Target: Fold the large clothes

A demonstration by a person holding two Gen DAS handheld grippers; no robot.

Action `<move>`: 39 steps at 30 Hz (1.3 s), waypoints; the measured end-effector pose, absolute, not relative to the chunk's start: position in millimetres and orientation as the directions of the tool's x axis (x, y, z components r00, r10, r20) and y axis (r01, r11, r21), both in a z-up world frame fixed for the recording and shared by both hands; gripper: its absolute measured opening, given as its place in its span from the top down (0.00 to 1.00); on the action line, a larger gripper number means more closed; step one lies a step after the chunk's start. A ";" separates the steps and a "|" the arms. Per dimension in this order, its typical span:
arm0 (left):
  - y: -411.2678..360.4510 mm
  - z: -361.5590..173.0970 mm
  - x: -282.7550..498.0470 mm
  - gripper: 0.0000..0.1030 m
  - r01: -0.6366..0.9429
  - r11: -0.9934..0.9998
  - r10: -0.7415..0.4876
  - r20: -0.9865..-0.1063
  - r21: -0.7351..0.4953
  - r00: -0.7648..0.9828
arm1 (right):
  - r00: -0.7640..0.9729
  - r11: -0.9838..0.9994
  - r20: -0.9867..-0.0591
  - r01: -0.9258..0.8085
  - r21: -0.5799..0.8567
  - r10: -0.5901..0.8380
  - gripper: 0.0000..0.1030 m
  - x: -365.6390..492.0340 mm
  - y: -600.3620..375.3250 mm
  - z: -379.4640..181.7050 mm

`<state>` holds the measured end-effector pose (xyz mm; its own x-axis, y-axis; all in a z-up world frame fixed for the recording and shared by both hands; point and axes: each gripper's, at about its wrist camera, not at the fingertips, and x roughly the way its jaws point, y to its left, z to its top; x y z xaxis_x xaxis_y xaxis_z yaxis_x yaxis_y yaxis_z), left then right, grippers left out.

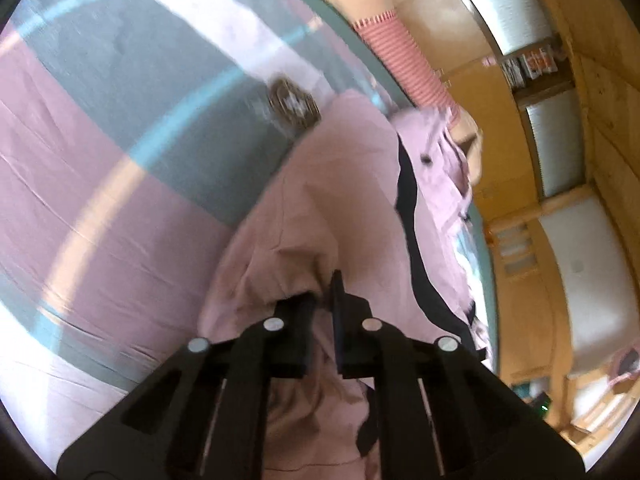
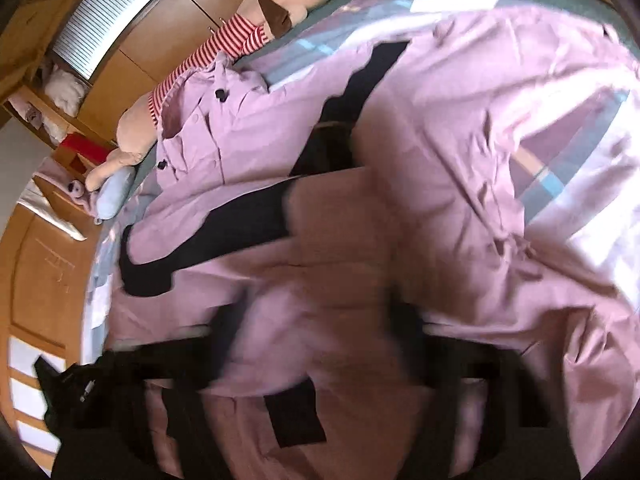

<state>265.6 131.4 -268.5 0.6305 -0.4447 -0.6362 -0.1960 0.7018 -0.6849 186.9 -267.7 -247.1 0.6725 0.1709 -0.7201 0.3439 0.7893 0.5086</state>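
The left gripper (image 1: 322, 300) has its jaws drawn nearly together, and a gathered fold of the pink garment (image 1: 320, 184) is pinched between them; the cloth bunches into creases right at the tips and also hangs below the jaws, over the gripper's body. From there the garment runs forward across the bed (image 1: 100, 208), a black band (image 1: 416, 248) edging its right side. Its collar end, with dark buttons, lies far ahead, touching the plush toy (image 1: 400, 60) in the red-striped top.

The right gripper (image 2: 320, 320) is smeared by motion blur and partly draped in the same cloth, so I cannot tell how its jaws stand or whether they hold anything; dark shapes to either side of a pink fold seem to be its fingers. In this view the garment (image 2: 460, 140) covers most of the bed (image 2: 592, 208), spread in broad loose folds, with the black band (image 2: 224, 220) curving across it and the buttoned collar (image 2: 200, 120) at the far left, against the plush toy (image 2: 192, 64) lying along the bed's edge.

Past the bed stand wooden cabinets (image 2: 132, 40). An open shelf (image 2: 48, 96) in them holds pale folded cloth; the left view shows another shelf (image 1: 532, 68) with a row of what look like books.
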 end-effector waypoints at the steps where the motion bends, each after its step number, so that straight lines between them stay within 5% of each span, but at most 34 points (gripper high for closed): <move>1: 135.3 -267.1 264.0 0.92 -0.205 0.704 -0.430 -0.637 -0.680 0.640 | 0.691 0.792 -0.693 0.297 0.533 0.207 0.84 190.1 -265.5 -243.7; 10: 130.5 -268.3 263.1 0.87 -0.192 0.698 -0.460 -0.638 -0.690 0.618 | 0.780 0.897 -0.622 0.221 0.383 0.074 0.89 234.2 -257.1 -199.6; 13: 120.1 -265.8 263.8 0.83 -0.164 0.720 -0.466 -0.645 -0.675 0.606 | 0.816 0.952 -0.577 0.206 0.224 -0.041 0.89 252.0 -249.4 -190.9; 17: 107.1 -264.9 264.2 0.78 -0.137 0.761 -0.453 -0.671 -0.634 0.587 | 0.692 0.968 -0.707 0.248 0.044 -0.145 0.88 287.3 -252.0 -235.7; 20: 99.5 -258.8 264.1 0.73 -0.119 0.809 -0.407 -0.694 -0.576 0.593 | 0.649 0.943 -0.751 0.310 0.116 -0.121 0.69 284.0 -272.4 -272.1; 22: 91.5 -251.2 261.9 0.68 -0.104 0.853 -0.350 -0.710 -0.511 0.611 | 0.671 0.929 -0.731 0.336 0.154 -0.121 0.39 275.3 -279.9 -271.7; 23: 88.8 -249.2 260.4 0.64 -0.099 0.868 -0.329 -0.712 -0.487 0.620 | 0.679 0.918 -0.722 0.359 0.169 -0.132 0.13 268.8 -284.2 -267.8; 27: 67.2 -240.6 253.9 0.50 -0.076 0.928 -0.228 -0.718 -0.364 0.658 | 0.737 0.855 -0.582 0.502 0.129 -0.344 0.10 233.1 -284.2 -244.1; 32: 59.7 -239.1 252.2 0.44 -0.076 0.951 -0.175 -0.722 -0.301 0.670 | 0.855 0.948 -0.429 0.317 -0.009 -0.290 0.10 226.0 -235.9 -230.4; 39: 80.9 -235.3 241.0 0.43 -0.147 0.879 -0.238 -0.684 -0.454 0.689 | 0.739 0.943 -0.616 0.077 -0.324 -0.272 0.10 273.4 -175.5 -280.8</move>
<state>241.0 80.9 -235.3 0.6895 -0.2382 -0.6841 -0.1471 0.8787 -0.4541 273.4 -175.5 -280.8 0.7392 -0.2719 -0.6162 0.0766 0.9429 -0.3241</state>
